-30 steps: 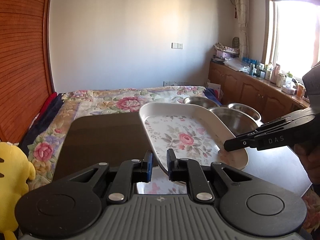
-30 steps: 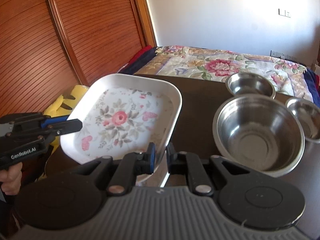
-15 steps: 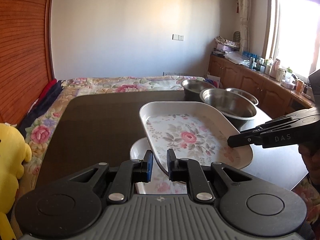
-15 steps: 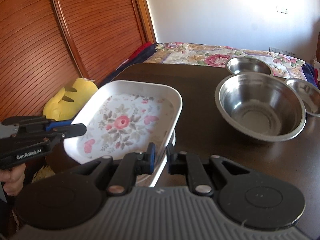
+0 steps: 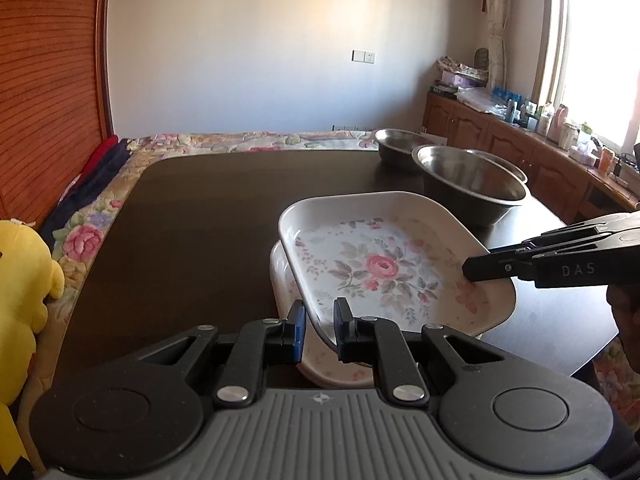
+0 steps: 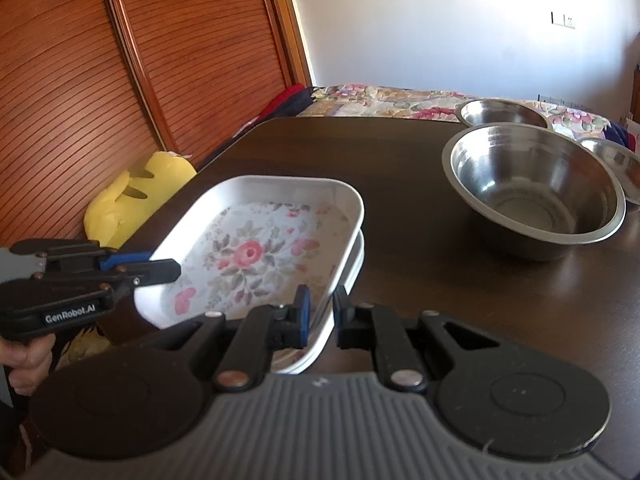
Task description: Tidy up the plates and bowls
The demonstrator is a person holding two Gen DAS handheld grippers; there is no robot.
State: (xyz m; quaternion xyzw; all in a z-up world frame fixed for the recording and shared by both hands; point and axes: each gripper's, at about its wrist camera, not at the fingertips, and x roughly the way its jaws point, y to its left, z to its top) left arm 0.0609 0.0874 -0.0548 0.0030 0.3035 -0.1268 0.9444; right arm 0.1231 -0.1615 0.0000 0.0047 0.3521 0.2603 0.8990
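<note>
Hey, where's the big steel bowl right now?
The big steel bowl sits on the dark table, right of the floral plate in the right wrist view, with two smaller steel bowls just behind it.

The upper tray (image 5: pixel 384 264) sits over a lower tray (image 5: pixel 280 276) on the counter (image 5: pixel 192 240); three steel bowls (image 6: pixel 536 192) stand beyond, to the right.

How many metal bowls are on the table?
3. The big bowl is nearest the plates, a smaller bowl stands behind it, and another bowl, partly hidden, is on its right.
</note>
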